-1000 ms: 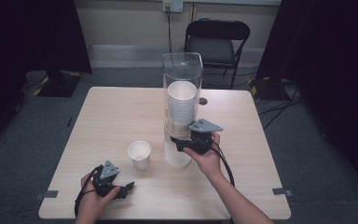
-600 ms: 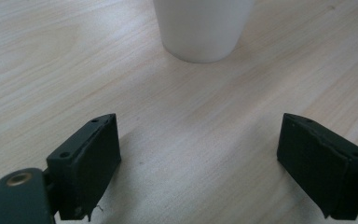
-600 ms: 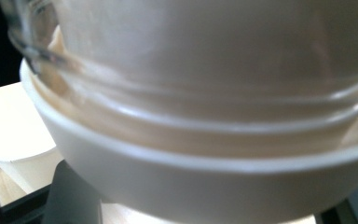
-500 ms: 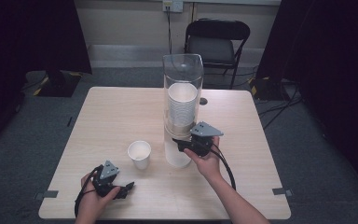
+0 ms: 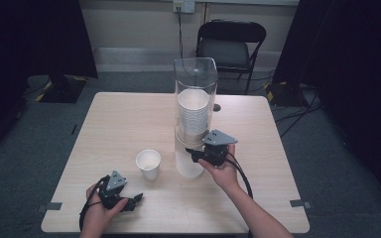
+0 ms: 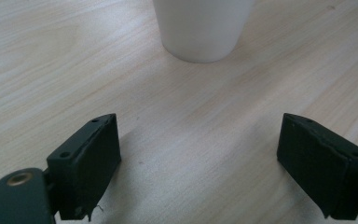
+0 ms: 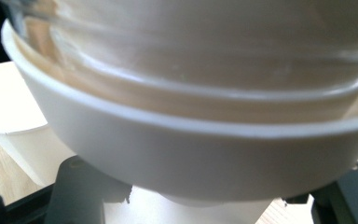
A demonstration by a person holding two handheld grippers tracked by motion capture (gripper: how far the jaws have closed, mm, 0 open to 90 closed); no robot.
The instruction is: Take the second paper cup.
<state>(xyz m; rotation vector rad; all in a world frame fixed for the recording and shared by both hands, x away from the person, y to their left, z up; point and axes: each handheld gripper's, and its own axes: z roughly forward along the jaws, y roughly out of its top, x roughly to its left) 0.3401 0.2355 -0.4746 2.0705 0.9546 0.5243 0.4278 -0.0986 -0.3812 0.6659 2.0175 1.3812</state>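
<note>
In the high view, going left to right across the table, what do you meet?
Left tongs low by the near edge → single paper cup → clear cup dispenser holding a stack of cups → right tongs at the dispenser's base, with the hand just right of it.

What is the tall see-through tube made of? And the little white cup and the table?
The tube looks like clear, glossy plastic: you can see the stacked cups through it and light glints on it. The little cup seems to be matte white paper, though thin plastic is possible. The table shows pale wood grain, probably a smooth laminate or veneer top.
</note>
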